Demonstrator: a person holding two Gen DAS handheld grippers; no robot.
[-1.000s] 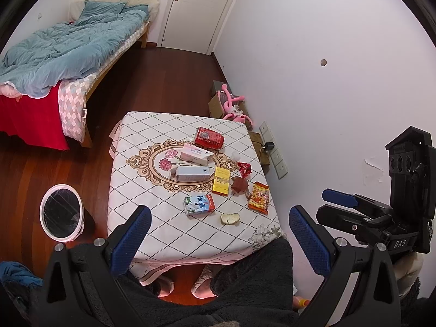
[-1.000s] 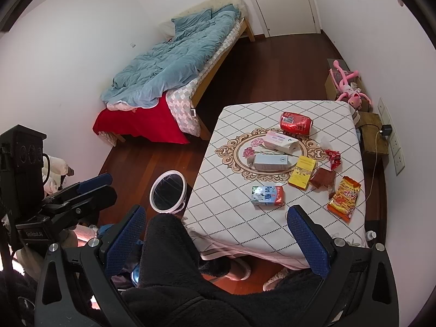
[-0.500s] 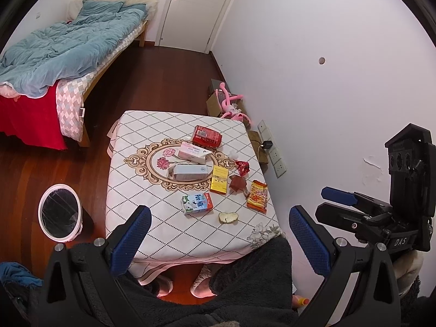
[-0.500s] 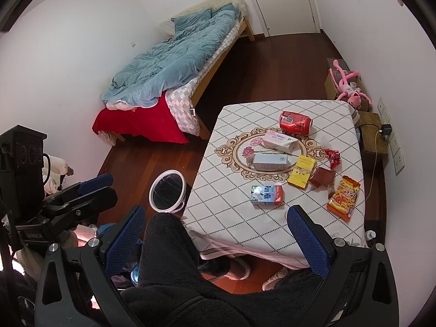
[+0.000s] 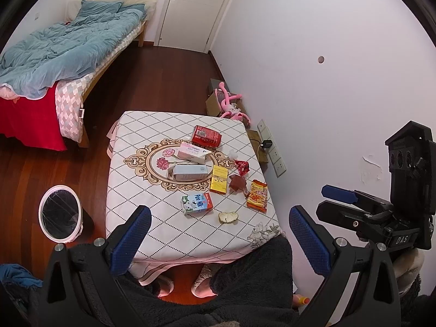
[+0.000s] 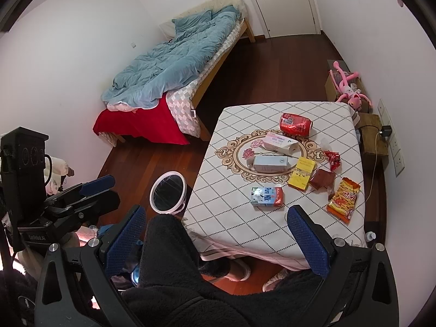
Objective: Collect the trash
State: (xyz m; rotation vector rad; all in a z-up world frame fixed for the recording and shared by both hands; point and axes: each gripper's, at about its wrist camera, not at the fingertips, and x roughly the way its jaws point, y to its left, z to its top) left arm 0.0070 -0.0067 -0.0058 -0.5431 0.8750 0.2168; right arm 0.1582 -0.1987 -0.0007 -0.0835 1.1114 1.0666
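**Nothing moved in last sec: pickup not started**

Table w/ diamond-pattern cloth sits centre, below and ahead of both cams, in the same spot in both views as 1 s ago. No approach so far, so likely just surveying.

White-rimmed bin on floor, just left of table's near-left corner. Dark liner, looks ready as drop point.

Left gripper: blue pads spread wide, nothing between them, held high over near table edge. Right gripper: same, spread wide and empty, well above the cloth.

All trash on table, none touched, all lying as before:
- pale blue box and pink-white pack, mid table on the floral medallion
- red can on its side, far side
- milk carton, flat, nearest the grippers
- orange snack bag, near right edge
- yellow packet, right of the blue box
- brown wrapper and red wrapper, btwn yellow packet and right edge
- pale scrap, near side, just right of carton

Judging by layout: zero progress yet. Carton prob. the easiest first grab, w/ a short carry left to the bin.
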